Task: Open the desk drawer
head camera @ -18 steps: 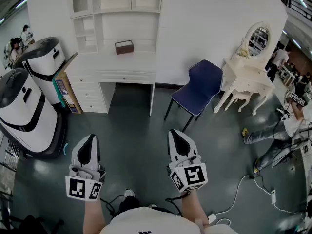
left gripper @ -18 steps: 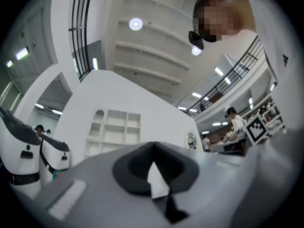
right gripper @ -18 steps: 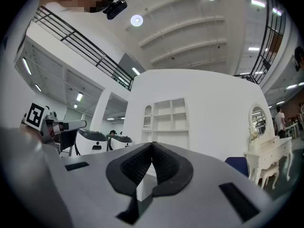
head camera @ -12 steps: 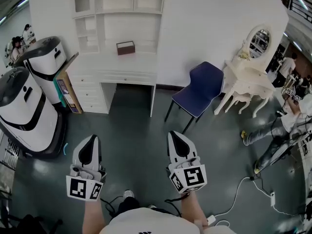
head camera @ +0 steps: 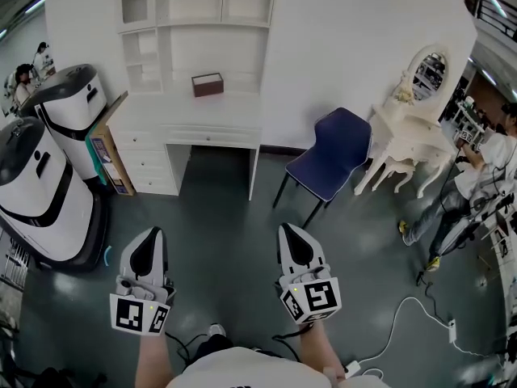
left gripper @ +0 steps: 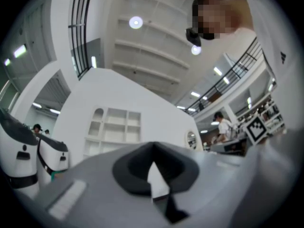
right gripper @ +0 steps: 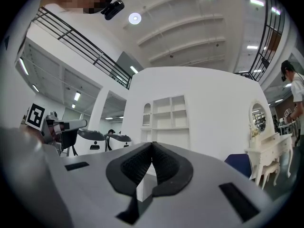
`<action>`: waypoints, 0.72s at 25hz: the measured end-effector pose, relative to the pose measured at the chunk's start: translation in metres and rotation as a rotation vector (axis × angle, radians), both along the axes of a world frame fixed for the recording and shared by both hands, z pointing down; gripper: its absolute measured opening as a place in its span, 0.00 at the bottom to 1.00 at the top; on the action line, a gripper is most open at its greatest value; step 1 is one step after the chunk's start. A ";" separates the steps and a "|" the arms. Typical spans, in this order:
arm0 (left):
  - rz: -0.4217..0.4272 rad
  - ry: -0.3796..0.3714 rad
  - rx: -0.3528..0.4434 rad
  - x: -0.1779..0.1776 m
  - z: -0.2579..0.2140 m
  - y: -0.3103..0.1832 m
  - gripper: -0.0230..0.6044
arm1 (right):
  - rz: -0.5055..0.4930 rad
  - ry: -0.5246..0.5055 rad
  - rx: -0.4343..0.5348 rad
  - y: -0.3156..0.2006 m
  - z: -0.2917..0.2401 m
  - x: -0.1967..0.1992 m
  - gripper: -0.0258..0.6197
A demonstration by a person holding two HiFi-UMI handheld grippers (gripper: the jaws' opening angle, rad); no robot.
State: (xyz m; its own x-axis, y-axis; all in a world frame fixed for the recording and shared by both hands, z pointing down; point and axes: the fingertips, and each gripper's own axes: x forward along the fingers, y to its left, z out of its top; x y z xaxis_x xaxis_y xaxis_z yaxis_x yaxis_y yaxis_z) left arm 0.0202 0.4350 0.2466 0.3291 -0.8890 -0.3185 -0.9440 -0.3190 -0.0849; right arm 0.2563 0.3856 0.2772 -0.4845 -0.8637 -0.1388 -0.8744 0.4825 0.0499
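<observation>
A white desk (head camera: 208, 103) with a shelf unit stands against the far wall; its shut centre drawer (head camera: 209, 137) sits under the top, with a stack of small drawers (head camera: 148, 168) at its left. The desk also shows far off in the left gripper view (left gripper: 114, 132) and the right gripper view (right gripper: 166, 122). My left gripper (head camera: 149, 234) and right gripper (head camera: 289, 231) hover side by side well short of the desk, over the dark floor. Both are shut with nothing between the jaws, tips meeting (left gripper: 153, 146) (right gripper: 152, 145).
A brown box (head camera: 208, 84) sits on the desk top. A blue chair (head camera: 327, 153) stands right of the desk, a white vanity table with an oval mirror (head camera: 416, 124) beyond it. Two white robot-like machines (head camera: 40, 184) stand at left. A person (head camera: 477, 184) and a cable (head camera: 404, 314) at right.
The view has crept forward a little, so the desk and chair sit slightly lower in the picture. Both grippers hold the same pose. The person at right has stood up and shifted.
</observation>
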 end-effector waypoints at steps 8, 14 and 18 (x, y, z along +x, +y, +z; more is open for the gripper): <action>0.016 0.010 -0.007 -0.041 0.006 -0.040 0.04 | 0.037 0.008 -0.002 -0.037 0.004 -0.029 0.04; 0.046 0.005 -0.008 -0.069 0.005 -0.068 0.04 | 0.043 0.000 0.015 -0.057 -0.004 -0.064 0.04; 0.056 0.021 -0.022 -0.076 0.015 -0.087 0.04 | 0.052 0.013 0.000 -0.073 0.003 -0.071 0.04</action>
State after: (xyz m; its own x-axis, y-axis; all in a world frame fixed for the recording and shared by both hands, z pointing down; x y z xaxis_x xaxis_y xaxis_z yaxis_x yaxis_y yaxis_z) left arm -0.0554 0.3485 0.2614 0.3724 -0.8760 -0.3066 -0.9259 -0.3733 -0.0581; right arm 0.1855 0.3127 0.2802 -0.4406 -0.8878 -0.1330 -0.8977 0.4364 0.0611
